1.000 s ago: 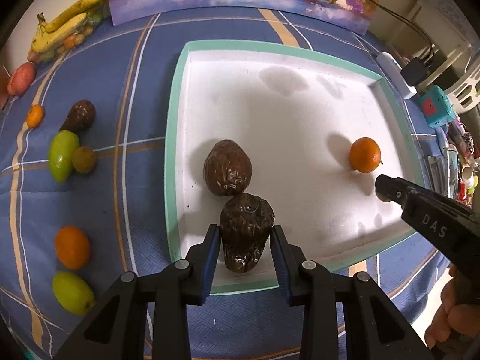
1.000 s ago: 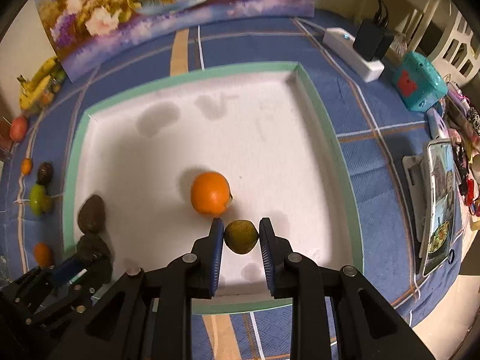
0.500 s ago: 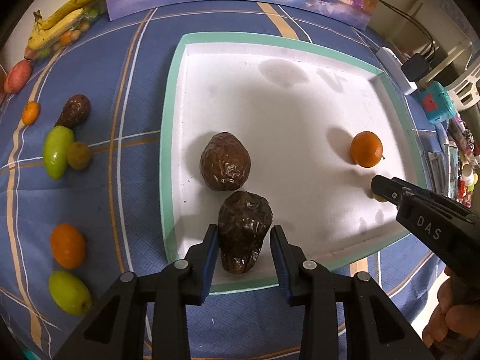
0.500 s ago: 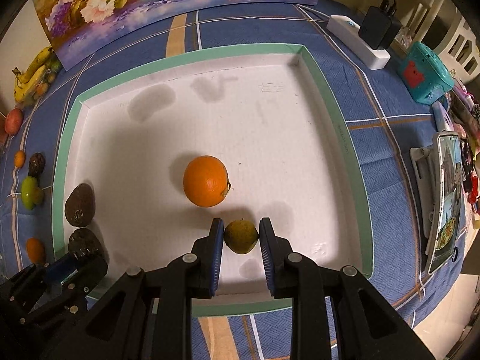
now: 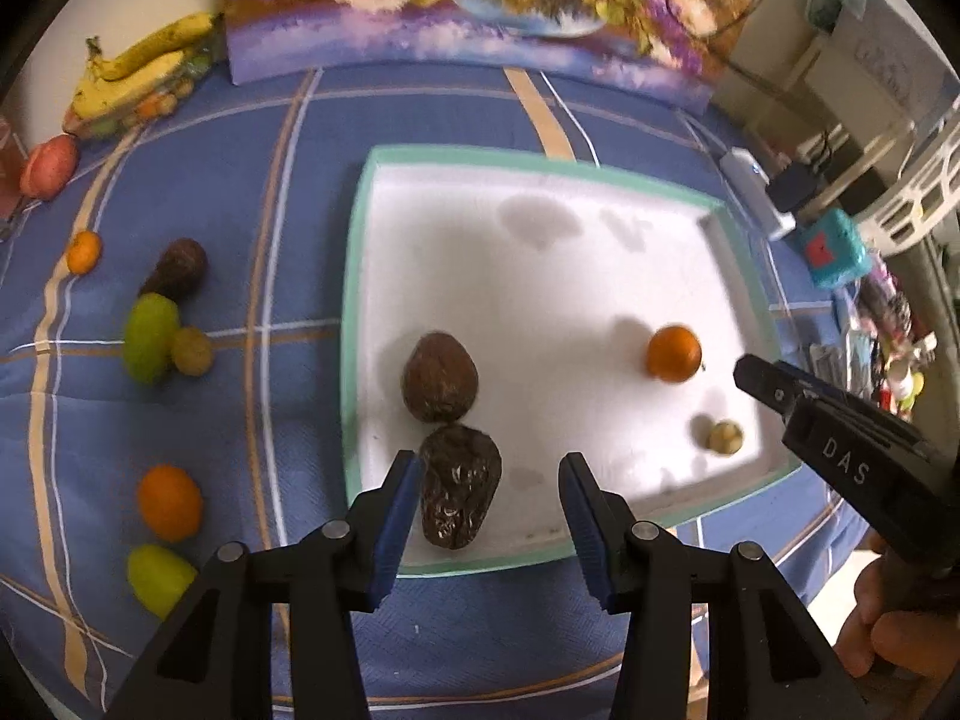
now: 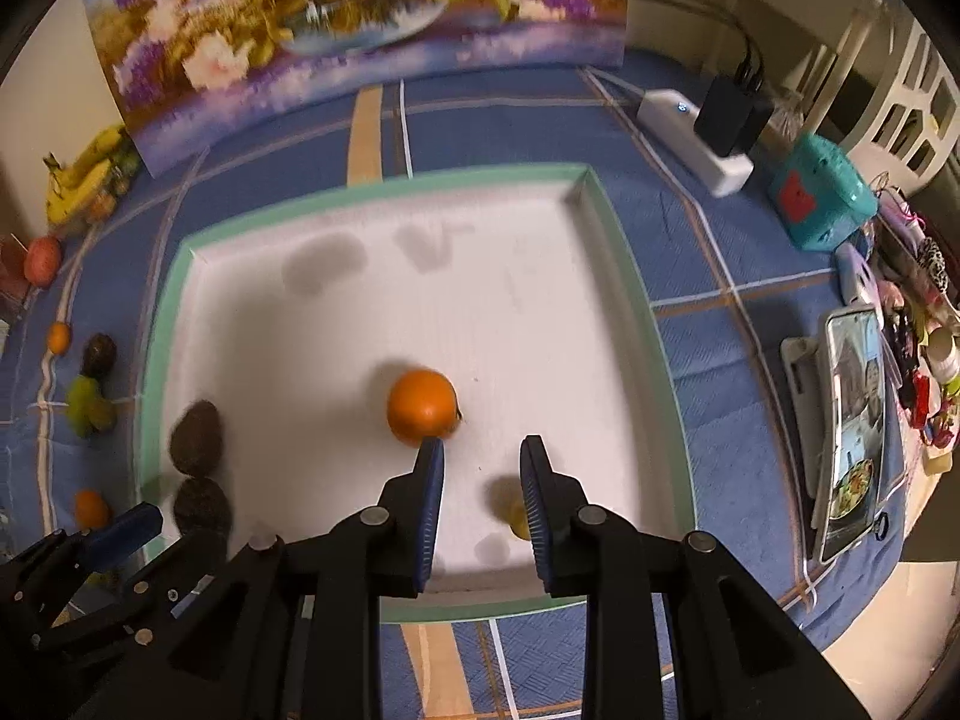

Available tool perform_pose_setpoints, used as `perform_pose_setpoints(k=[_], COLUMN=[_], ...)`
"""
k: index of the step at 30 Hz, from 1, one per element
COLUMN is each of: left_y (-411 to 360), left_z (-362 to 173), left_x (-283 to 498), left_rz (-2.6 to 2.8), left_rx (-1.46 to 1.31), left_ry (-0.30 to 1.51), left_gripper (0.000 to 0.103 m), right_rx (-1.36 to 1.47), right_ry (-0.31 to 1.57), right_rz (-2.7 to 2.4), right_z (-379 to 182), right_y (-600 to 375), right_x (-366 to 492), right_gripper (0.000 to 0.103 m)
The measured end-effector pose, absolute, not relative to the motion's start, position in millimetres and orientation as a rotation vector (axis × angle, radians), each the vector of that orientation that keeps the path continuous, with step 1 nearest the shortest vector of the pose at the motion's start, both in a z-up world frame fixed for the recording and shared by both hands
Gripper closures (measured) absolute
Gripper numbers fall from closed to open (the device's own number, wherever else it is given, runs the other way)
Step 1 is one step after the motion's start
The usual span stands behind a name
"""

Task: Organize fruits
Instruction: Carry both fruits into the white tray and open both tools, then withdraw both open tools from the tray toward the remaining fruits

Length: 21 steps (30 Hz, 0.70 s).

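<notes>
Home interior: table under a blue plaid tablecloth (image 6: 528, 120), backed by a floral painting (image 6: 360, 18), power strip (image 6: 696, 141) and household clutter.

Two wrinkled brown avocados (image 5: 441, 377) touch inside the white tray (image 5: 540, 276).

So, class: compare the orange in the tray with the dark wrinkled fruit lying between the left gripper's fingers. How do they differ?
The orange is round, smooth and bright; the dark wrinkled fruit is elongated, creased and brown-black. The orange sits towards the tray's right side, the dark wrinkled fruit near its front-left corner. Both rest on the white tray, ungripped.
</notes>
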State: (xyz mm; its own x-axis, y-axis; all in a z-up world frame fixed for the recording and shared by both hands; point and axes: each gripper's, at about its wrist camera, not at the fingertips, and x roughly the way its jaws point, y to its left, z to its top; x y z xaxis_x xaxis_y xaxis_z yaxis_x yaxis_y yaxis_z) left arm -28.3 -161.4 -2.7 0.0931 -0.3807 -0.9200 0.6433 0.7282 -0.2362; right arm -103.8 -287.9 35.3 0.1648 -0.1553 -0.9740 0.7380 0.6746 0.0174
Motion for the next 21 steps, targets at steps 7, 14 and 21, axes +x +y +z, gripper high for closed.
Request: perform_pose_setpoints(k=[7, 14, 21], left_y=[-134, -107, -89], left_z=[5, 4, 7], left_x=[-7, 13, 26], left_rz=[-0.693, -0.595, -0.539], left_rx=[0.152, 0.079, 0.032], left_ry=[1.262, 1.265, 1.248], left_gripper=[0.051, 0.05, 0.041], right_rx=[0.558, 0.555, 0.535], right_ry=[1.195, 1.193, 1.201], right_rz=[-0.692, -0.678, -0.657], right_z=[60, 59, 58], right_y=[-289, -287, -279], right_x=[-103, -101, -94], right_gripper=[0.076, 0.076, 0.076])
